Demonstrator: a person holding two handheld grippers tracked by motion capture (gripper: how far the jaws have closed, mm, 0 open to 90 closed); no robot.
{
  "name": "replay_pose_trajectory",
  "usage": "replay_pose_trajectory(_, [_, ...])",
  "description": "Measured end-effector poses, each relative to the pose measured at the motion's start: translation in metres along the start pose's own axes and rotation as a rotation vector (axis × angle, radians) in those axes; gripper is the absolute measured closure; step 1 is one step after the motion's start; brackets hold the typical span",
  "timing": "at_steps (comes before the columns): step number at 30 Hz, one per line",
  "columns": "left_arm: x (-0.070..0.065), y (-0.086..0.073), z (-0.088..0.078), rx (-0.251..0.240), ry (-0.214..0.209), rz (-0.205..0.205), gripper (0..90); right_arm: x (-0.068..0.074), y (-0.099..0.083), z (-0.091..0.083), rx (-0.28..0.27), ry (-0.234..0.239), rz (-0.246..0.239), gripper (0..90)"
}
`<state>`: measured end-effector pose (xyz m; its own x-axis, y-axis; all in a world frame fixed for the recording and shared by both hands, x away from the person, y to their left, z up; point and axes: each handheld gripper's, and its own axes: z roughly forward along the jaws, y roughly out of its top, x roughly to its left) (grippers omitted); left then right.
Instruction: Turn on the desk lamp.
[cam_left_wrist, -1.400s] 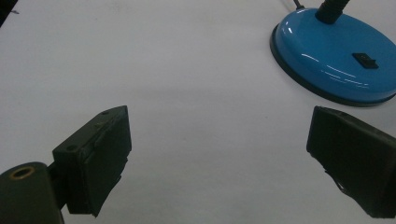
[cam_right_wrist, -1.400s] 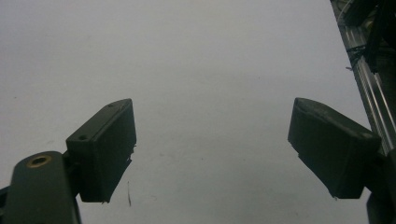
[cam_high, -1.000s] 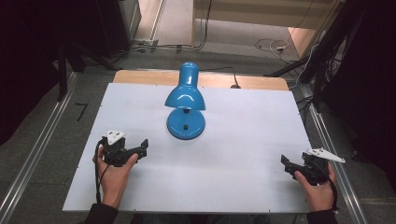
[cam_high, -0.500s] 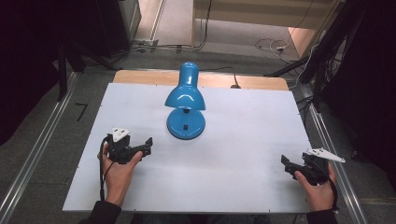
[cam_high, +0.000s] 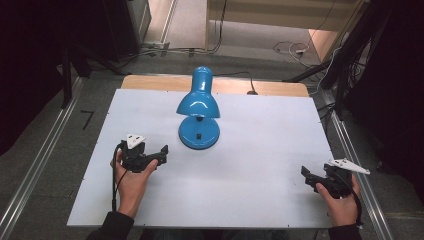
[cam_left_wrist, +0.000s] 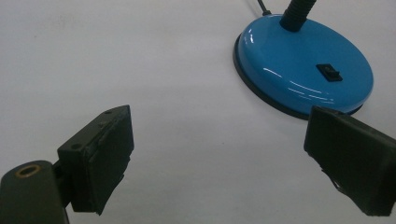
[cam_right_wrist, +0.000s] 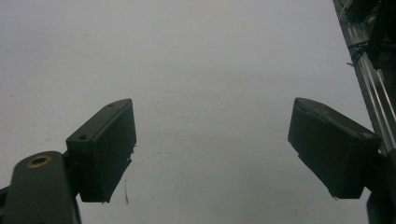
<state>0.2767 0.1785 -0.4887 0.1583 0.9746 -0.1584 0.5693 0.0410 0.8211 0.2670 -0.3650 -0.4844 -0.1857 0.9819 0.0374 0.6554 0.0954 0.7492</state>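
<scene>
We hold the left gripper (cam_high: 161, 151) spread, near the lamp (cam_high: 199, 112) base; right gripper (cam_high: 308, 176) spread, well apart.

Bare table (cam_high: 260, 150) between both tongs, blue lamp (cam_high: 199, 116) standing mid-table, open room either side

In the left gripper view, the blue lamp (cam_left_wrist: 303, 70) loses its neck and shade past the top edge.

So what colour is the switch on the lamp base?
Black switch, on the glossy blue lamp base; clearest in the left gripper view.
</scene>
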Motion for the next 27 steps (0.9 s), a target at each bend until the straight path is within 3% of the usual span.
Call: replay_pose_trajectory(27, [-0.019, 0.013, 0.018, 0.004, -0.038, 0.012, 9.5, -0.001, 0.000, 0.000, 0.000, 0.007, 0.005, 14.0])
